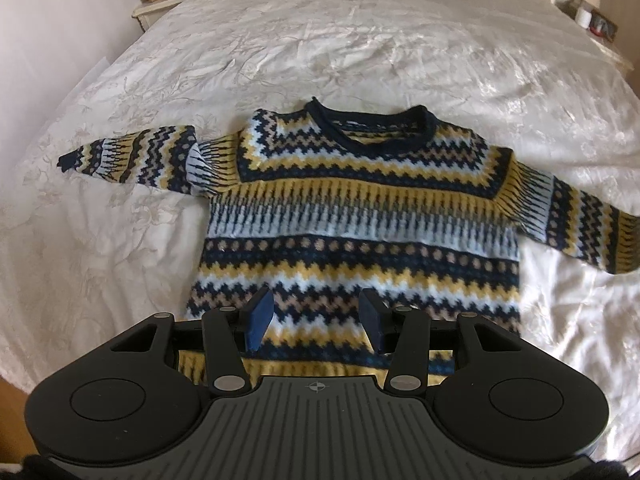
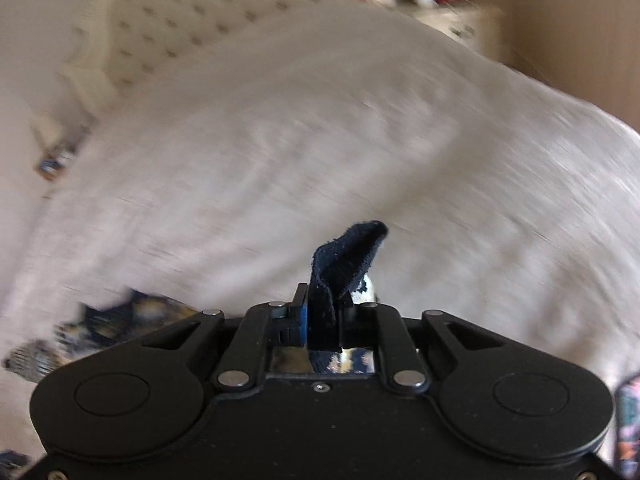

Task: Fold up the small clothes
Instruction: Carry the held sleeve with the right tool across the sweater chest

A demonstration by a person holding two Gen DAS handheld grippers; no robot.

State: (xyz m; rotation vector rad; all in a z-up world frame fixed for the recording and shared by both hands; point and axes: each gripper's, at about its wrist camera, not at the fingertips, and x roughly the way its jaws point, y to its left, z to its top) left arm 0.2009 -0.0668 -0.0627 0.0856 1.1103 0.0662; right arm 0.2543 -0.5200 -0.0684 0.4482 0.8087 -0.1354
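A small knitted sweater [image 1: 352, 208] in navy, yellow and pale blue zigzag bands lies flat on the white bedspread [image 1: 360, 48], neck away from me, left sleeve [image 1: 132, 156] spread out. My left gripper [image 1: 316, 320] is open and empty, hovering over the sweater's lower hem. My right gripper [image 2: 324, 316] is shut on the sweater's navy cuff [image 2: 344, 256], which sticks up between the fingers. The right wrist view is motion-blurred; a patterned part of the sweater [image 2: 100, 328] shows at its lower left.
A nightstand [image 1: 160, 4] with a framed photo and clock stands at the bed's far left. Another nightstand [image 1: 596, 20] with a lamp stands at the far right. A tufted headboard [image 2: 192, 20] shows in the right wrist view. Wooden floor [image 1: 12, 396] shows at lower left.
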